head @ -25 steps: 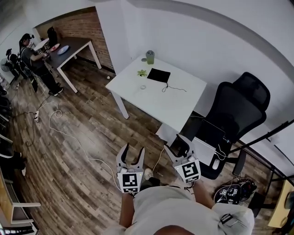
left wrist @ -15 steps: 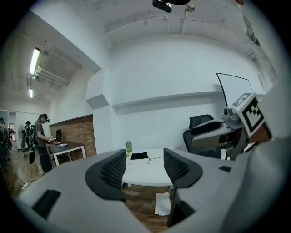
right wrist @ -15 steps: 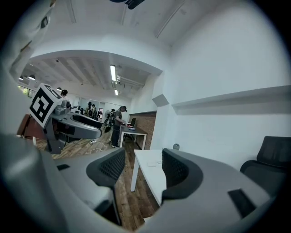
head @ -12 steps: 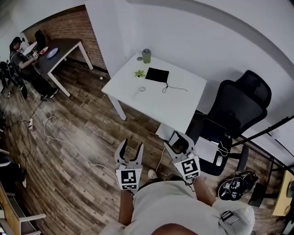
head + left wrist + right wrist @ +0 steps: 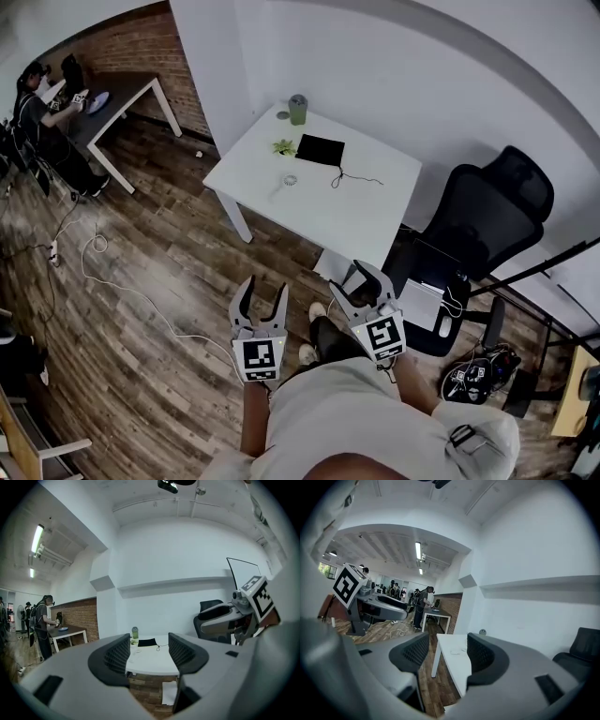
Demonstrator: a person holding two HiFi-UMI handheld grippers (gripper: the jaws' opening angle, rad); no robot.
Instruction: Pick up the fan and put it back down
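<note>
Both empty, jaws narrowly apart: left gripper [image 5: 263, 286], right gripper [image 5: 359, 286]. Fan not identified for sure. Small pale item [image 5: 290, 180] on white table [image 5: 375, 220] suspected, well ahead of fingertips. Risk: wrong object grabbed, or light item nudged away by fast approach.

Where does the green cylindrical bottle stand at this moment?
In the head view, the green cylindrical bottle stands on the far corner of the white table, with the flat black pad just to its right.
</note>
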